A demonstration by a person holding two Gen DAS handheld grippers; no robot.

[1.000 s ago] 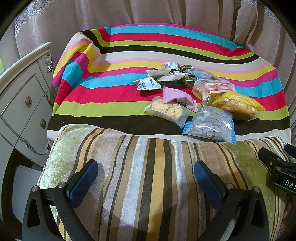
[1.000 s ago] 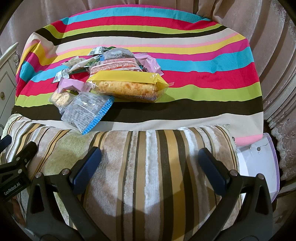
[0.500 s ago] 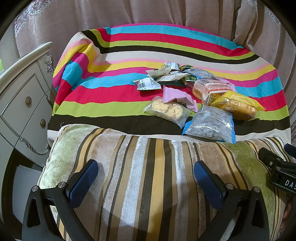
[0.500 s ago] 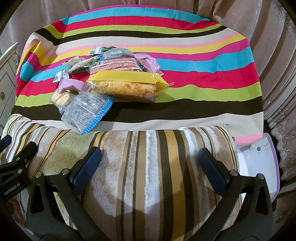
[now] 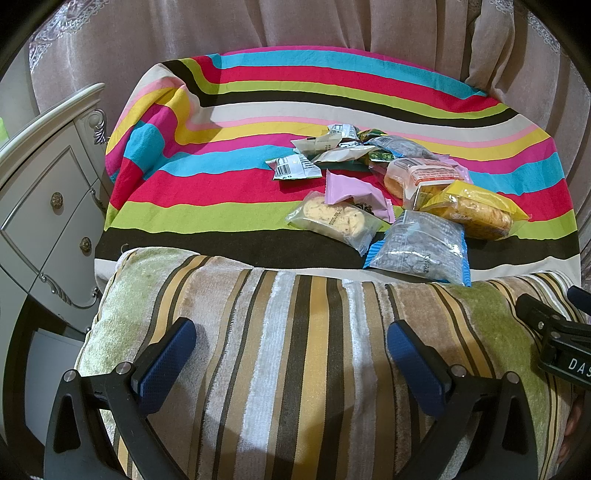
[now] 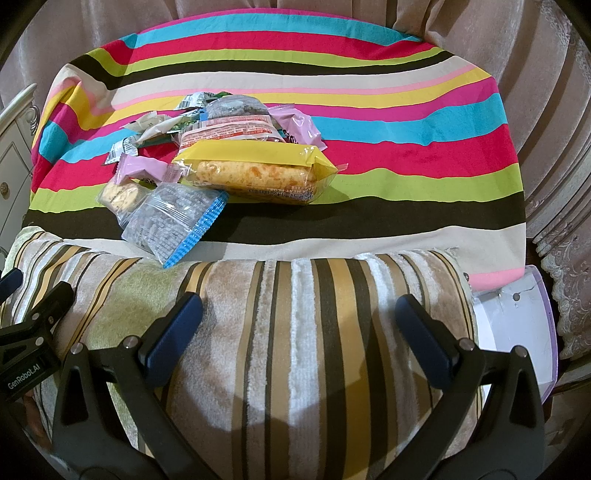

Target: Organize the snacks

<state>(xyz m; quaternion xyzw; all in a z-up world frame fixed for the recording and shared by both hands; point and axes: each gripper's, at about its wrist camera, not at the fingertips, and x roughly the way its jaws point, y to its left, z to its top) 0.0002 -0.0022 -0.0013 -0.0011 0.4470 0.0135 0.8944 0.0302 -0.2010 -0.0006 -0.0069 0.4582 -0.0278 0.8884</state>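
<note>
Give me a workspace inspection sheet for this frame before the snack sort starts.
Surface: striped cloth on a table, striped cushion at its near edge.
Job's things: snack pile on the cloth, packets overlapping; yellow packet and blue-edged packet nearest.
Clutter: nothing seen.
Grippers: left hand-held gripper open, empty, above the cushion; right hand-held gripper open, empty, likewise.
Cables: nothing seen.
Surroundings: white drawer cabinet to the left, curtain behind, white box to the right.
</note>
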